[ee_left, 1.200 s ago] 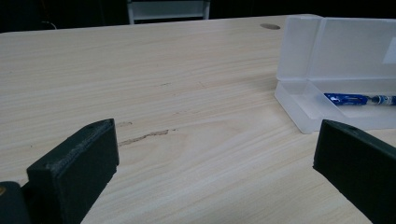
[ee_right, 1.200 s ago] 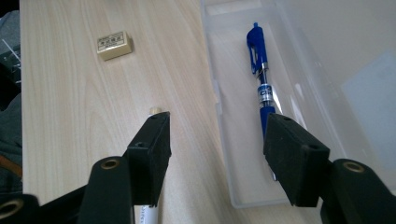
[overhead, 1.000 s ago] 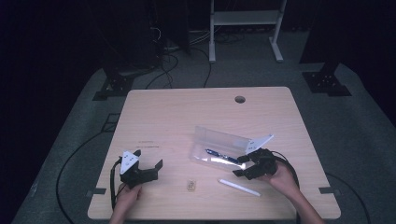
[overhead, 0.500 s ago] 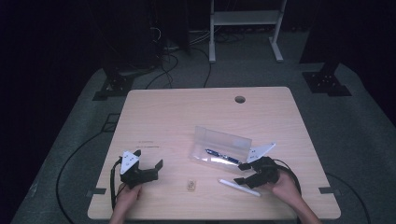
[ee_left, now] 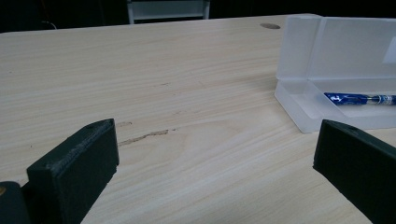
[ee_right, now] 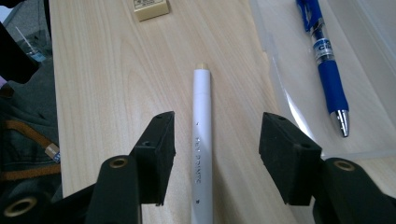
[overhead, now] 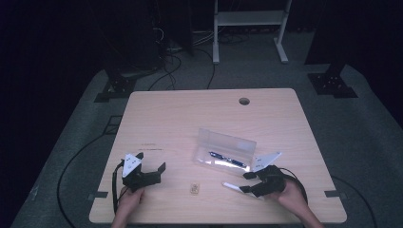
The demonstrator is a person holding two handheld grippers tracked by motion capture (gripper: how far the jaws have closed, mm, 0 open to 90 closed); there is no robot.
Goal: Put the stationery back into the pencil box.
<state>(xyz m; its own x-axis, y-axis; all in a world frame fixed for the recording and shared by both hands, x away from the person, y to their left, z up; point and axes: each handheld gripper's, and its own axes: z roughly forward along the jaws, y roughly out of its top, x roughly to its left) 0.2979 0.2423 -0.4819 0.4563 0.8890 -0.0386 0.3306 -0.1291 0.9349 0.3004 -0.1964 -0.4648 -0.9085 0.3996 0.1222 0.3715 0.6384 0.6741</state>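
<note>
A white pen [ee_right: 202, 140] lies on the wooden table [overhead: 190, 118] near its front edge, right of centre. My right gripper [ee_right: 219, 129] is low over it with one jaw on each side. The jaws have just been closing, but both pads stand clear of the pen, so the gripper is open. In the high view the right gripper [overhead: 245, 183] sits at the white pen's [overhead: 233, 186] right end. Just behind it is a clear plastic case [overhead: 223, 152], lid up, holding a blue pen [overhead: 228, 160]. My left gripper [overhead: 152, 161] rests open at the front left with nothing between its jaws.
A small tan eraser [overhead: 194, 188] lies on the table between the two grippers, near the front edge. The left gripper view looks across bare wood toward the case [ee_left: 303, 51] and blue pen [ee_left: 359, 99]. A cable hole [overhead: 244, 101] is at the back.
My right gripper has moved from beside the case toward the front edge and down over the white pen, with its jaws narrower. The left gripper has stayed put.
</note>
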